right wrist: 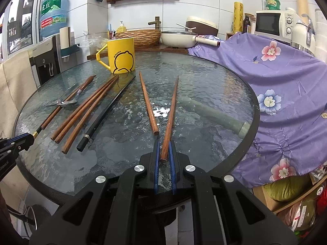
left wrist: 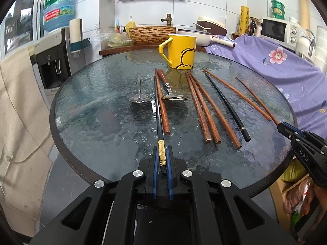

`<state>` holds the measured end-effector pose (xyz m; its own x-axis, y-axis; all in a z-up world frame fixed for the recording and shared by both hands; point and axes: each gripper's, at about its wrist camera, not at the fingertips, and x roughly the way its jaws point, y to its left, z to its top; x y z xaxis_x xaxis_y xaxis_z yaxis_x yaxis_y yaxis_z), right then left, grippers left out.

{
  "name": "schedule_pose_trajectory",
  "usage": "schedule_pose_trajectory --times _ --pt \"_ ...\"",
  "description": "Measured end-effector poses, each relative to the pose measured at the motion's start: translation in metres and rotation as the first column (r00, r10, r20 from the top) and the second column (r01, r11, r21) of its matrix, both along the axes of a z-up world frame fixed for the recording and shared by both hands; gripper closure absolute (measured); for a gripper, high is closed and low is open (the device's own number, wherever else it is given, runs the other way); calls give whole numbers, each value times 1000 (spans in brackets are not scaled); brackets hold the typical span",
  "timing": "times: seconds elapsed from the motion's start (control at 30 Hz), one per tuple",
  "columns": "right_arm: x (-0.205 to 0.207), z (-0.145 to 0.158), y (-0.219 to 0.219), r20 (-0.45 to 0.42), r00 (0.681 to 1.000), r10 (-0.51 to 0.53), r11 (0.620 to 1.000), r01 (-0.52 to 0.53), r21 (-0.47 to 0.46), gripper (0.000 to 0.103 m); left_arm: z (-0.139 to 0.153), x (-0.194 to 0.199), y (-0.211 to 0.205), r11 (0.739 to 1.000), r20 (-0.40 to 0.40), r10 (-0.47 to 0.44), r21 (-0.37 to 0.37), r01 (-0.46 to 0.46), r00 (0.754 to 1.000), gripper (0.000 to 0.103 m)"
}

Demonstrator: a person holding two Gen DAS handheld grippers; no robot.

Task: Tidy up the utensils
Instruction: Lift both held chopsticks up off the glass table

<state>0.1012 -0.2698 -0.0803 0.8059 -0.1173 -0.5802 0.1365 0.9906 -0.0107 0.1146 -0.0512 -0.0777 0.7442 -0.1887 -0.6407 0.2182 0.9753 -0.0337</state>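
Note:
A yellow mug (left wrist: 181,51) stands at the far side of the round glass table (left wrist: 98,126); it also shows in the right wrist view (right wrist: 122,55). Several wooden chopsticks (left wrist: 201,106), a black chopstick (left wrist: 229,104) and two metal spoons (left wrist: 139,98) lie on the glass. My left gripper (left wrist: 162,153) is shut on the gold-banded end of a black chopstick (left wrist: 158,110) that rests along the table. My right gripper (right wrist: 164,149) is shut on the thick end of a wooden chopstick (right wrist: 171,114) lying on the glass, beside another wooden chopstick (right wrist: 148,102).
A purple flowered cloth (right wrist: 286,85) covers something along the table's right edge. A counter behind holds a woven basket (left wrist: 152,33), a white pan (right wrist: 177,37) and a microwave (right wrist: 271,23). A water dispenser (left wrist: 51,61) stands at the left.

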Motion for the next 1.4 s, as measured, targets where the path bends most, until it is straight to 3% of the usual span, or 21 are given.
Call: schedule_pose_trajectory --times 0.33,0.77,1.03,1.13,1.4 --pt "-10 29 -1 78 997 20 999 -18 -29 94 32 -10 10 1000 125 10 -15 -8 992 96" --pt "-14 98 -8 243 967 73 995 -54 -81 94 98 -10 12 999 338 -17 -26 27 941 96" --pt "-11 118 -5 308 946 99 991 -66 -115 94 115 -2 8 998 392 -19 -46 40 920 96" --pt "-7 123 -4 320 941 108 989 -70 -127 99 120 3 7 997 404 -23 -54 49 915 96" --pt "0 133 -7 347 931 117 987 -70 -143 100 125 17 10 995 407 -29 -78 66 913 96"
